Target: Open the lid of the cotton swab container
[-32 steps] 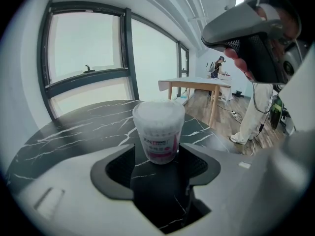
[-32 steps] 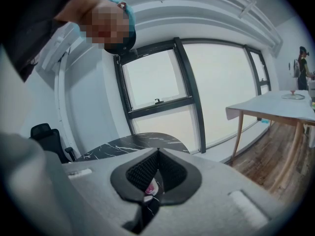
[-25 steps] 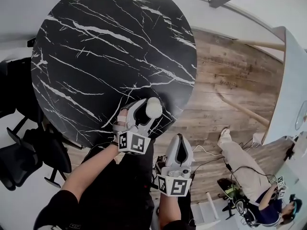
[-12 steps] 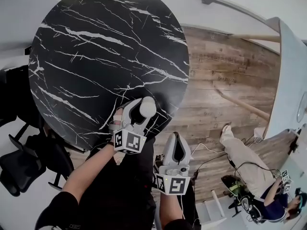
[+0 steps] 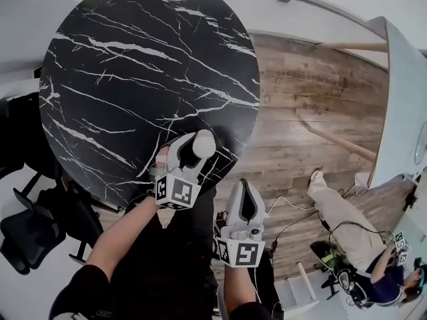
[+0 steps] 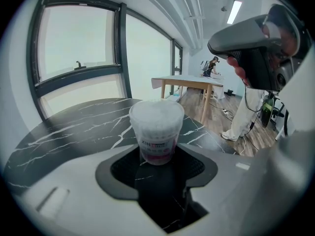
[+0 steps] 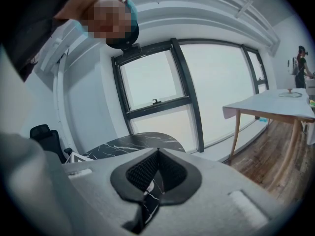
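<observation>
The cotton swab container (image 6: 156,129) stands upright on the black marble counter (image 5: 133,65), close to the rim nearest the person, with its lid (image 6: 156,110) on. It sits between the jaws of the left gripper (image 5: 192,149), which slants down over the counter's edge. Those jaws have just been closing, yet a gap shows on either side of the container, so the left gripper is still released rather than grasping it. The right gripper (image 5: 242,189) hangs off the counter to the right, above the person's lap, well apart from the container. It is clenched, with nothing between its jaws. Wooden floor (image 5: 313,112) lies beyond the counter.
</observation>
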### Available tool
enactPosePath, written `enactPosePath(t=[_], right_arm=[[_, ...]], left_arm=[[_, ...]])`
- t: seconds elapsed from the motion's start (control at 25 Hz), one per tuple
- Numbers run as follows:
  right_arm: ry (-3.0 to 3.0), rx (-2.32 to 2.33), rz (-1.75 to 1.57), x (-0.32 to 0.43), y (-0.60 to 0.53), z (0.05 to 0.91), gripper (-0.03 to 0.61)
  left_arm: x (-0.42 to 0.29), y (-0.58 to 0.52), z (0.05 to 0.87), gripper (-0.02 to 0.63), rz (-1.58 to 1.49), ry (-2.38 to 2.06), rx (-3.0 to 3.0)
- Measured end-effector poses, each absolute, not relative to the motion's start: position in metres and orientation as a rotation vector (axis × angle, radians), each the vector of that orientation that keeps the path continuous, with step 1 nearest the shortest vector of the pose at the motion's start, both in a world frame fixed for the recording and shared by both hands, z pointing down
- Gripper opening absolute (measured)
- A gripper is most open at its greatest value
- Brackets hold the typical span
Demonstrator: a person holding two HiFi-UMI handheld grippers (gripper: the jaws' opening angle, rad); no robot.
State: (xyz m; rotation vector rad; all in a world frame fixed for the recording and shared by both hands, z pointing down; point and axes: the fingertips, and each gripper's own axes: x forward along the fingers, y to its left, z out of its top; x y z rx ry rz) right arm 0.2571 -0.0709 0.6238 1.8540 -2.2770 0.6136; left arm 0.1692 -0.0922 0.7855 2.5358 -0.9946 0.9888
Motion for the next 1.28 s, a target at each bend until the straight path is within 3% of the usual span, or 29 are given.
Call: enactPosePath(t=[1.28], right_arm=[[-2.311,1.82,0.537,0.209,-0.031,0.604,-0.003]], left_arm=[[0.139,-0.042,0.747,0.229,0.952,-0.829,2.56]])
